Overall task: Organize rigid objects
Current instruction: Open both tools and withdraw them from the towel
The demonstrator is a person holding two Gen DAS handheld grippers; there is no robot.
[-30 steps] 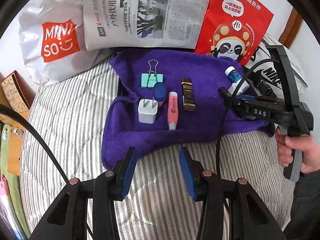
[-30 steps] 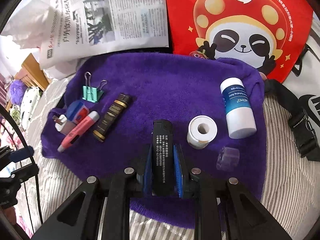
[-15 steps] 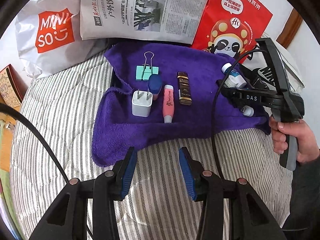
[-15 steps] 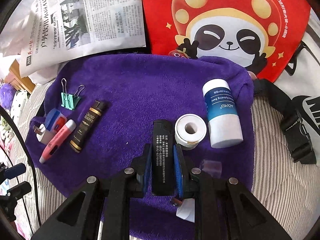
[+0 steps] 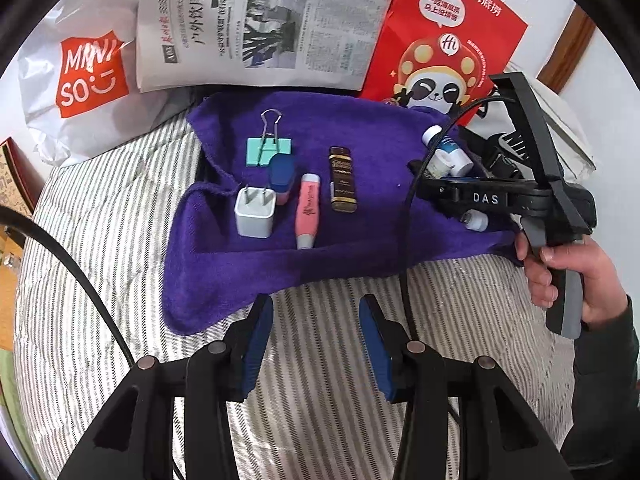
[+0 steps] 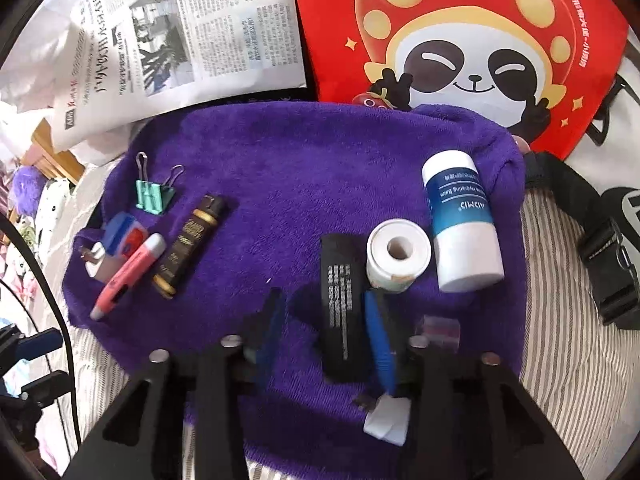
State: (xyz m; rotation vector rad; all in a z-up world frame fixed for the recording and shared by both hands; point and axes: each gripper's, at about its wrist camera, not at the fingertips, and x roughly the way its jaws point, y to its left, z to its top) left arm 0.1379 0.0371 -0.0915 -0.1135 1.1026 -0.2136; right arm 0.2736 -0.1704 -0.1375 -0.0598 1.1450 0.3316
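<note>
Right wrist alone shows black bar (image 6: 343,312) between just-parted right gripper (image 6: 324,320); left gripper (image 5: 316,344) gapes

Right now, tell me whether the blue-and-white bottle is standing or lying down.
Lying down. The blue-and-white bottle rests on its side on the purple towel, beside the tape roll.

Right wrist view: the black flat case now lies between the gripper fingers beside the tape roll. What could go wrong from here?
The right gripper has just been opening, and the black flat rectangular case still leans on its right blue pad; pulling back could drag it. The case also sits close to the white tape roll, which in turn lies beside the white-and-blue bottle, so a nudge might shift that row. The small clear cap lies by the finger and could be knocked.
</note>
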